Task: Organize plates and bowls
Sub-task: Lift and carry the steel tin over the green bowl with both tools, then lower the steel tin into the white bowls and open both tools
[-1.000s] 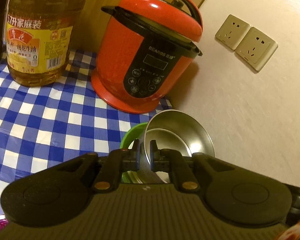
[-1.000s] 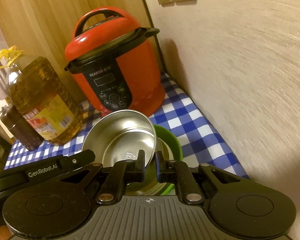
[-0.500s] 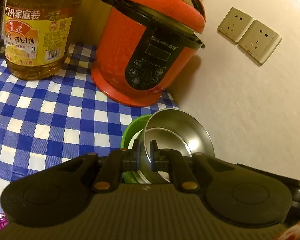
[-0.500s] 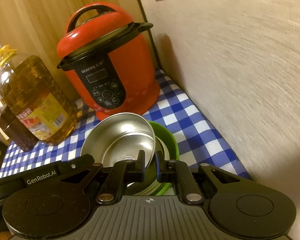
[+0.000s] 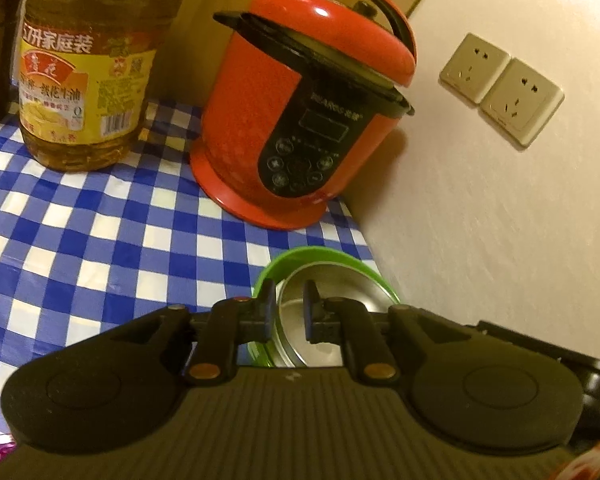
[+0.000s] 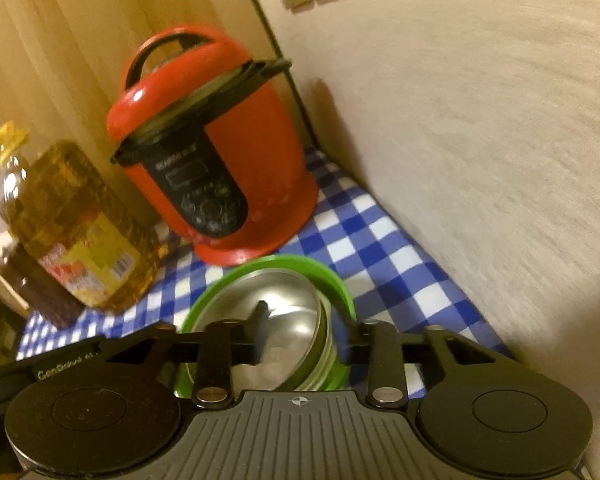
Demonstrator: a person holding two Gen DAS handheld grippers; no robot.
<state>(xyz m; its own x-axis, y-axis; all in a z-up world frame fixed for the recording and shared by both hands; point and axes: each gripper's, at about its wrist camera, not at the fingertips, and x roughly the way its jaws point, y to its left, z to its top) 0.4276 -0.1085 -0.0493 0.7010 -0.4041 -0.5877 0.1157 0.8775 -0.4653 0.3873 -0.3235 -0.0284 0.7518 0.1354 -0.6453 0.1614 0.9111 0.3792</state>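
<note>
A steel bowl (image 5: 340, 290) (image 6: 296, 304) lies nested on other steel bowls inside a green bowl (image 5: 312, 254) (image 6: 300, 262), on the checked tablecloth near the wall. My left gripper (image 5: 289, 308) straddles the near rims: one finger sits outside the green rim, the other inside the steel bowl. Its jaws are opening and a gap shows beside the rim. My right gripper (image 6: 304, 322) is opening too and stands wide. Its left finger (image 6: 262, 320) is inside the steel bowl, clear of the metal, and its right finger is hidden behind the green rim.
A red electric pressure cooker (image 5: 300, 120) (image 6: 220, 160) stands just behind the bowls. Left of it is a big oil bottle (image 5: 84, 80) (image 6: 72, 232), with a dark bottle (image 6: 32, 292) beside that. The wall with two sockets (image 5: 500, 88) runs close along the right.
The steel bowl, held tilted above the green bowl before, now sits down inside it. Both grippers' jaws have spread, the right one much wider.
</note>
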